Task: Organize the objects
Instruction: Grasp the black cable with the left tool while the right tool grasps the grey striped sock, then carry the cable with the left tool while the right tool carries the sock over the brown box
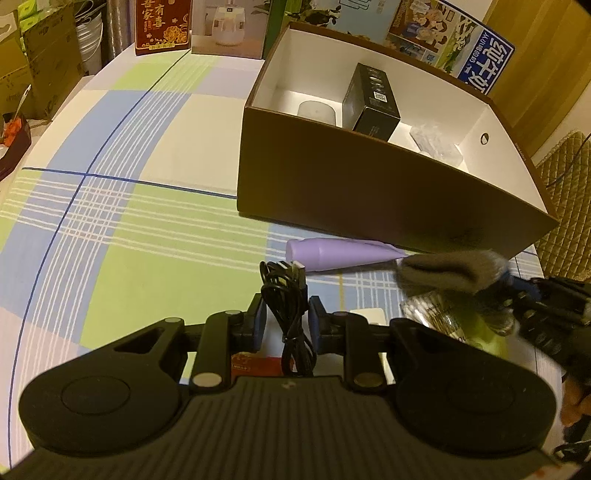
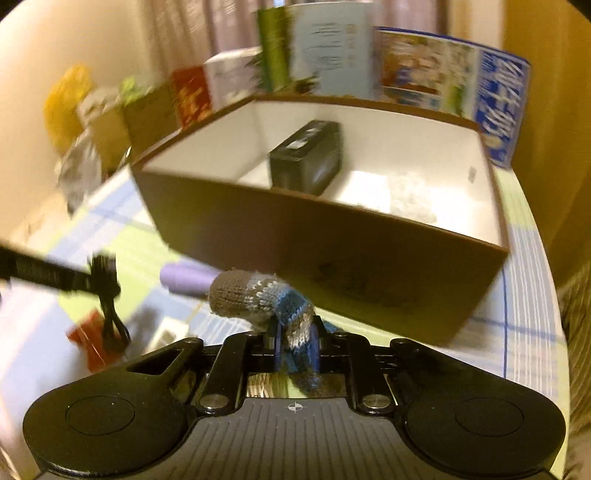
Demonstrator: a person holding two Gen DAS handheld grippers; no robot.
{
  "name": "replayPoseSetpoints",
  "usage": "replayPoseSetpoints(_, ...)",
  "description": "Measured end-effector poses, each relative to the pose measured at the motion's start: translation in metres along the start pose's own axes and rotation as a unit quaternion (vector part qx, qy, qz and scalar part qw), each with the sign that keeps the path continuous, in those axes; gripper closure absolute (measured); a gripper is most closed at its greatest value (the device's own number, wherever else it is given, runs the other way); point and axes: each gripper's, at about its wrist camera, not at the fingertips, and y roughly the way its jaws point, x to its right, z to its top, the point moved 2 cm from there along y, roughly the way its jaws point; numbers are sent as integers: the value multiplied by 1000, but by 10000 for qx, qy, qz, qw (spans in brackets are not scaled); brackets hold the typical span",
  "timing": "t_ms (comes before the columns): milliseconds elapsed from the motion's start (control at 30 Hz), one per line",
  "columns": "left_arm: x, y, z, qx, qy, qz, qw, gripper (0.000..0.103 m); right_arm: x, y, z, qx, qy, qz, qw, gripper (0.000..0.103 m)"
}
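Observation:
My left gripper (image 1: 286, 325) is shut on a coiled black USB cable (image 1: 288, 314), held above the checked tablecloth. My right gripper (image 2: 295, 345) is shut on a knitted grey-and-blue sock (image 2: 258, 299), whose grey toe sticks out forward; the same sock (image 1: 450, 269) shows at the right of the left wrist view. Ahead stands a brown cardboard box (image 1: 369, 192) with a white inside, holding a black carton (image 1: 373, 99), a pale round object (image 1: 317, 110) and a clear plastic item (image 1: 439, 144). A lilac tube (image 1: 332, 254) lies in front of the box.
A jar of cotton swabs (image 1: 436, 314), a white card (image 1: 369, 314) and a red packet (image 2: 92, 343) lie near the table's front. Printed boxes (image 1: 229, 26) stand along the far edge behind the brown box. A quilted chair (image 1: 569, 206) is at the right.

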Motion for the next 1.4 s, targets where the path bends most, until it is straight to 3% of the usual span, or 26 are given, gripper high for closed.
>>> replayPoseSetpoints(367,4,-17,-1,189,157,-106,9996,85,26,-42,13,244,1094,123,9936,91)
replayPoseSetpoints(867,17,-53,10,594,334,-361,9970,85,20,-69,27,591,1466,266,9871,91)
replayPoseSetpoints(1400,33,-84,47,1070,595,-630,9905,85,25,-97,65,1066,1720,531,9779,91)
